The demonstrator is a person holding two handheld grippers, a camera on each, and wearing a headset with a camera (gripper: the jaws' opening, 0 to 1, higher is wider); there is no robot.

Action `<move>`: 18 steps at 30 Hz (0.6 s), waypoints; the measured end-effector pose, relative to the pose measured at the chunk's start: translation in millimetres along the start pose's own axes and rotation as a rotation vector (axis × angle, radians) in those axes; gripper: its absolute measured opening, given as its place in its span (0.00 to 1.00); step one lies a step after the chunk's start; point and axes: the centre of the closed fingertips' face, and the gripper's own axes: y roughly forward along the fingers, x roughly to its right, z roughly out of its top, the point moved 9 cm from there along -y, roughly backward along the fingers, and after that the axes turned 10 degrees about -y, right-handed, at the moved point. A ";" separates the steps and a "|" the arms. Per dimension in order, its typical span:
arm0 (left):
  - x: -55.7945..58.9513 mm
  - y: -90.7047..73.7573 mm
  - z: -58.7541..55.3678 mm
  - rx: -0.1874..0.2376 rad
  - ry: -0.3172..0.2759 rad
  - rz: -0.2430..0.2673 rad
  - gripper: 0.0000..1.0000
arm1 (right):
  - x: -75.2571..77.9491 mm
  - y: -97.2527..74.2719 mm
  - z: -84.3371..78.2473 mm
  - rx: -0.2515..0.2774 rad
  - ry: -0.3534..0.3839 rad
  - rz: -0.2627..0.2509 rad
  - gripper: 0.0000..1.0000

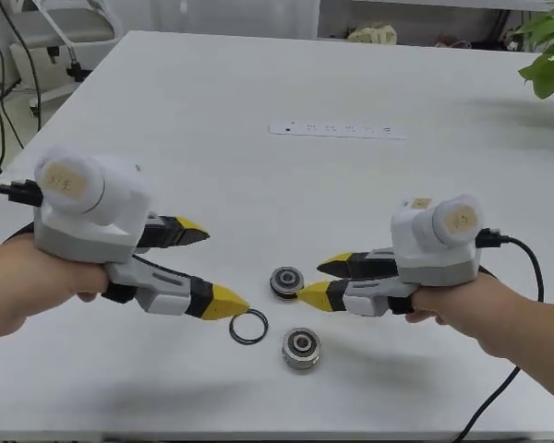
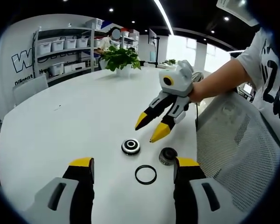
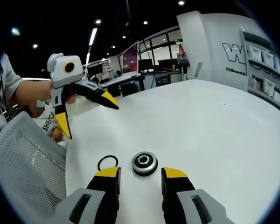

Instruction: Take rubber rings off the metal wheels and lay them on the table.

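Note:
Two small metal wheels lie on the white table (image 1: 258,157). The farther wheel (image 1: 286,281) (image 2: 130,146) (image 3: 144,163) has a black rubber rim. The nearer wheel (image 1: 301,348) (image 2: 168,156) shows a bare silvery rim. A loose black rubber ring (image 1: 248,327) (image 2: 145,174) (image 3: 108,162) lies flat to its left. My left gripper (image 1: 212,266) (image 2: 134,164) (image 3: 86,116) hovers wide open just left of the ring. My right gripper (image 1: 316,280) (image 2: 154,128) (image 3: 141,173) is open and holds nothing. Its tips sit just right of the farther wheel.
A white power strip (image 1: 337,129) lies mid-table farther back. A green plant (image 1: 549,55) stands at the far right corner and a chair (image 1: 65,28) at the far left. A mesh chair back (image 2: 233,140) is close behind the table's near edge. The right gripper trails a black cable (image 1: 522,268).

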 end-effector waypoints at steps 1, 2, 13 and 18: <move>-0.5 2.4 1.2 0.001 0.000 -0.005 0.65 | 0.6 -0.4 -0.6 -0.001 -0.001 -0.001 0.33; -0.7 3.2 1.6 0.001 0.000 -0.006 0.65 | 1.0 -0.7 -1.0 -0.001 -0.002 -0.002 0.33; -5.6 27.2 9.7 0.000 0.002 -0.034 0.57 | 7.5 -0.7 -3.3 0.000 -0.005 -0.009 0.34; -6.5 37.8 11.3 -0.014 0.012 -0.050 0.54 | 8.3 0.8 -4.8 -0.001 -0.002 -0.008 0.34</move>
